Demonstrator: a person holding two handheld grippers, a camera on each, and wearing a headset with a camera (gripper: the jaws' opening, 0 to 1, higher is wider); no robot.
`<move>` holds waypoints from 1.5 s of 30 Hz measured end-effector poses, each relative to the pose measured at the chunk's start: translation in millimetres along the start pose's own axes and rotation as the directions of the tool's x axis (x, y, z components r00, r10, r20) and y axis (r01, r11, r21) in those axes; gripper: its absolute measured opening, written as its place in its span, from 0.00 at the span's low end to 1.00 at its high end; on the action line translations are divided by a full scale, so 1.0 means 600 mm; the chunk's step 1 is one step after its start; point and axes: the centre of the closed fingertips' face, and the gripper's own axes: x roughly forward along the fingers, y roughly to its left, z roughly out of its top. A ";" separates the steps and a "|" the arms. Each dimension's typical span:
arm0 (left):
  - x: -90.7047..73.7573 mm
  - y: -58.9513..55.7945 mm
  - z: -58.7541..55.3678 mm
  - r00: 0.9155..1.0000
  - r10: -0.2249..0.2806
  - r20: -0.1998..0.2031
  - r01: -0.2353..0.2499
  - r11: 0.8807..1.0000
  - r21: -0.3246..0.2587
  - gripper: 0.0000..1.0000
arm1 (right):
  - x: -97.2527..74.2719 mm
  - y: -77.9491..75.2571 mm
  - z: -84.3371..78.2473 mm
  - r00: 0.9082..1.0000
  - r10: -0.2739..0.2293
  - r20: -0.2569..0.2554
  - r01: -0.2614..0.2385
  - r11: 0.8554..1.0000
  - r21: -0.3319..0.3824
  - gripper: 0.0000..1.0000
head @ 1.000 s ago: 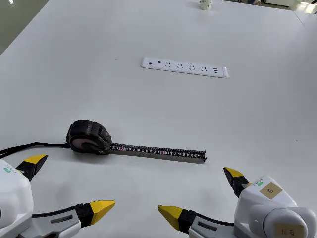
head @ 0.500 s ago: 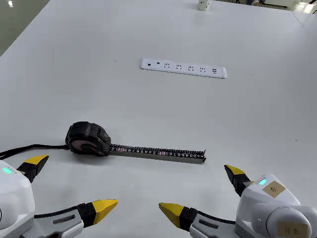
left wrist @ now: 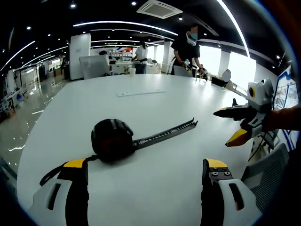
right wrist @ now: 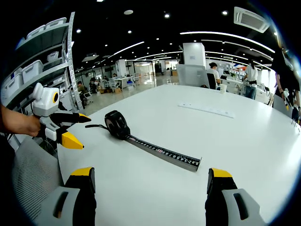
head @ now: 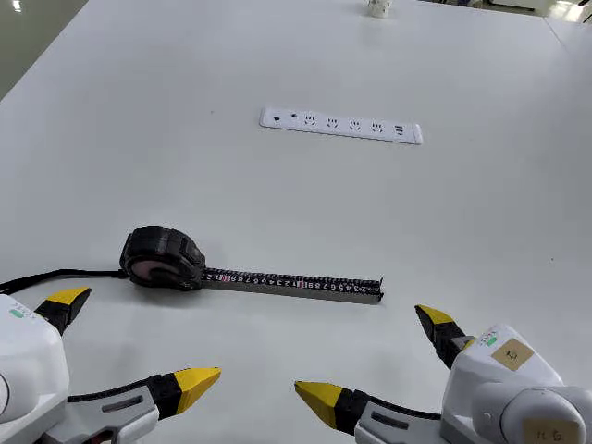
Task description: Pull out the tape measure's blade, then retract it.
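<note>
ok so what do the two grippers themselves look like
The left gripper and right gripper match: white moulded bodies, black tongs with pointed yellow tips. The right one has a tan handwritten label; each has a small green mark.

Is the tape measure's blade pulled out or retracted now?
Out: the blade lies flat on the table, stretching away from the case.

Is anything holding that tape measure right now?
No, the tape measure lies on the white table with no jaws closed on it.
</note>
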 end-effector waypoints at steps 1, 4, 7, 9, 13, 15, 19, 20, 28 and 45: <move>0.002 0.000 0.001 1.000 0.001 0.000 -0.001 1.000 -0.001 0.99 | 0.001 0.002 -0.001 1.000 0.007 -0.003 -0.007 1.000 0.000 0.99; 0.006 0.001 0.002 1.000 -0.001 -0.001 0.001 1.000 -0.001 0.99 | 0.002 0.002 -0.002 1.000 0.014 -0.005 -0.014 1.000 0.001 0.99; 0.011 0.003 0.005 1.000 0.001 -0.001 -0.001 1.000 -0.001 0.99 | 0.003 0.002 -0.003 1.000 0.023 -0.008 -0.023 1.000 -0.007 0.99; 0.013 0.005 0.005 1.000 0.003 -0.004 -0.003 1.000 -0.002 0.99 | 0.004 0.002 -0.003 1.000 0.030 -0.010 -0.030 1.000 -0.007 0.99; 0.018 0.009 0.006 1.000 0.006 -0.006 -0.006 1.000 -0.005 0.99 | 0.007 -0.001 -0.005 0.999 0.043 -0.014 -0.043 0.999 -0.018 0.99; 0.021 0.010 0.007 1.000 0.002 -0.006 -0.002 1.000 -0.006 0.99 | 0.008 -0.002 -0.006 0.999 0.051 -0.019 -0.052 0.998 -0.019 0.99; 0.027 0.015 0.012 1.000 0.003 -0.003 -0.003 1.000 -0.012 0.99 | 0.011 -0.006 -0.008 0.998 0.057 -0.026 -0.057 0.998 -0.021 0.98; 0.028 0.017 0.012 1.000 0.003 -0.004 -0.003 1.000 -0.011 0.99 | 0.011 -0.006 -0.008 0.998 0.059 -0.027 -0.060 0.998 -0.022 0.98; 0.043 0.027 0.015 1.000 0.013 -0.006 -0.013 1.000 -0.021 0.99 | 0.016 -0.018 -0.012 0.996 0.077 -0.047 -0.079 0.996 -0.050 0.97; 0.066 0.060 0.022 0.998 0.062 -0.024 -0.062 0.998 -0.021 0.98 | 0.024 -0.045 -0.020 0.988 0.115 -0.100 -0.126 0.986 -0.109 0.89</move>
